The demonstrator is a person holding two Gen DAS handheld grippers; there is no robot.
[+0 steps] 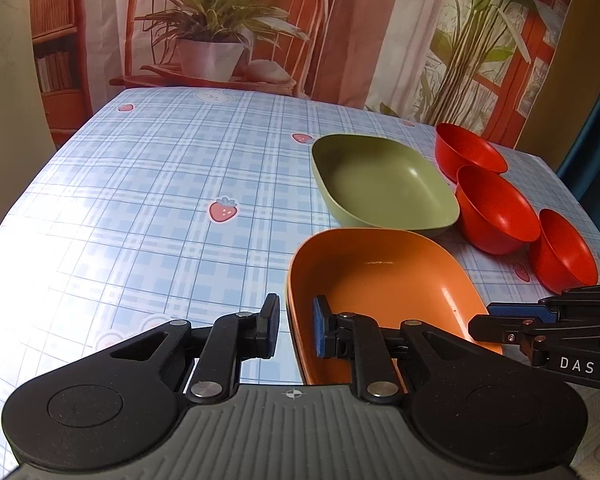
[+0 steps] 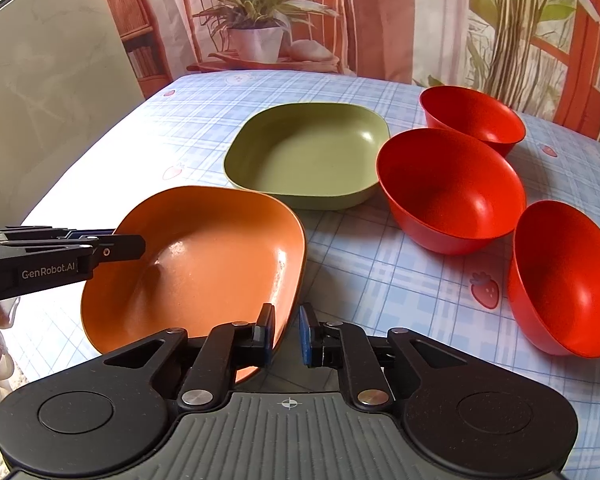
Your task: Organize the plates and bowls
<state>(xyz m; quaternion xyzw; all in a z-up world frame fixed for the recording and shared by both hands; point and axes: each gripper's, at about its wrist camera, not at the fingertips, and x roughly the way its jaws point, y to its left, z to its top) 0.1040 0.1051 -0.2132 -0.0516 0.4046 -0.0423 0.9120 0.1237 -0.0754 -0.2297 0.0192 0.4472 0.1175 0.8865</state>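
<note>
1. Counting the dishes on the table (image 2: 400, 288): two plates and three red bowls, five pieces in all.
2. The orange plate (image 2: 204, 256) is squarish with rounded corners and a raised rim, glossy with a few pale scuffs; it sits tilted at the near edge, left of the bowls.
3. The green plate (image 2: 312, 152) has the same shape, matte olive, and lies flat just behind the orange one.
4. The red bowls (image 2: 448, 188) are round, deep and shiny, lined up in a diagonal row to the right of the plates, close to one another.
5. The left gripper (image 1: 296, 330) is closed down narrow on the orange plate's left rim, one pad inside and one outside.
6. The right gripper (image 2: 286, 334) pinches the same plate's right rim, jaws nearly together.
</note>
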